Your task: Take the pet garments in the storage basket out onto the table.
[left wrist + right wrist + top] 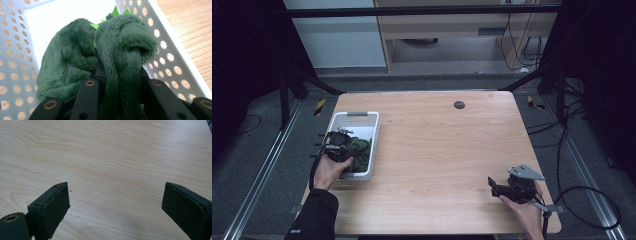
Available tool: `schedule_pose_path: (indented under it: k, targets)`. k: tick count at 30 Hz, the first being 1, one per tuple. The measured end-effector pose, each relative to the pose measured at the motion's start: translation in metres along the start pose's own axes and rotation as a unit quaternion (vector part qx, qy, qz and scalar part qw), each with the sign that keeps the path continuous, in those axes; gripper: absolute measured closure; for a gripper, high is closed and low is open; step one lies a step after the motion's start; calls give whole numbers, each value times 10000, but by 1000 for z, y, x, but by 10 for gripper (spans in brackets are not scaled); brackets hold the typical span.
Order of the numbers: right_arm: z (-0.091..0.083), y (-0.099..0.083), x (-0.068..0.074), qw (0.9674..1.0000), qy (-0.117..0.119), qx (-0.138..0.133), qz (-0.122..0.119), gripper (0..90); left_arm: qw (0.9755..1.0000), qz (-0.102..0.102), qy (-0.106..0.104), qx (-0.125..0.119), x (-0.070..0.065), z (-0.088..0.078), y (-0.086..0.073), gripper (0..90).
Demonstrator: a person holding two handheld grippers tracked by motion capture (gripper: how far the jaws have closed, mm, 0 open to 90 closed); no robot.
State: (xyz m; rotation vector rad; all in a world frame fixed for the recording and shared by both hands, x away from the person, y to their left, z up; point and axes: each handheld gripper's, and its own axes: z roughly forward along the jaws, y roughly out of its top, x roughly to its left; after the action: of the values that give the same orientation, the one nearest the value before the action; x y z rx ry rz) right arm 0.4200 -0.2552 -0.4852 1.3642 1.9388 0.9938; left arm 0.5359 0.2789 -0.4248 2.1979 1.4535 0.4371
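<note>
I find my left hand-held gripper (120,82) pinching the green plush cloth (100,55) inside the white basket (362,116) at the desk's left edge — cloth not yet released; right hand-held gripper (115,205) spread, idle.

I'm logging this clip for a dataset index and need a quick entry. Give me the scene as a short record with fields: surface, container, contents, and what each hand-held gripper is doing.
surface: wooden table
container: white perforated basket, near the table's left edge
contents: dark green plush toy with bright green spikes, inside the basket
left hand-held gripper: over the basket, jaws shut on the plush toy's fabric
right hand-held gripper: low over bare table near the right front corner, jaws open, holding nothing
other: small dark round disc near the table's far edge
</note>
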Motion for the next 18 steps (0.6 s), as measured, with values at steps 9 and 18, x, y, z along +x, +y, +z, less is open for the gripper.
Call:
schedule_pose_path:
  k: [9,18]
  targets:
    - [-1,1,0,10000,5,-23,10,76,9996,45,-46,-266,2,-22,1,760]
    - [-1,1,0,10000,3,-33,-4,76,9988,122,-5,-465,5,-45,3,769]
